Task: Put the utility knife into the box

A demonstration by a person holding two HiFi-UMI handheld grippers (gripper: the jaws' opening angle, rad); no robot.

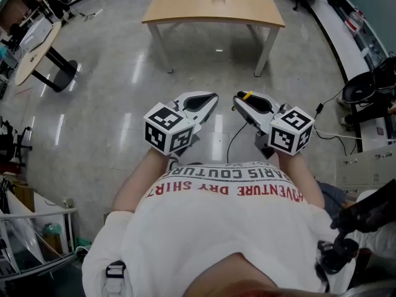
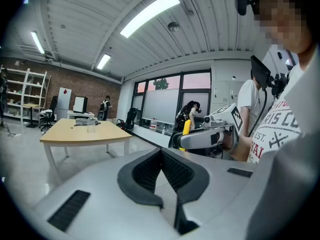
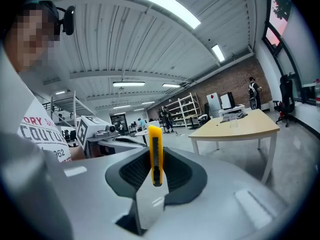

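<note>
In the head view, the person held both tools before a white shirt (image 1: 229,228), above a grey floor (image 1: 111,104). The left gripper (image 1: 210,99) and right gripper (image 1: 240,99) pointed toward a wooden table (image 1: 185,11). A yellow utility knife (image 1: 247,95) stuck up from the right one's tips.

In the left gripper view, the left gripper (image 2: 161,155) had its dark pads pressed together with nothing between them. The right tool showed just beyond, carrying the knife (image 2: 186,129).

In the right gripper view, the right gripper (image 3: 155,151) was clamped on the utility knife (image 3: 155,154), which stood upright between its pads.
</note>
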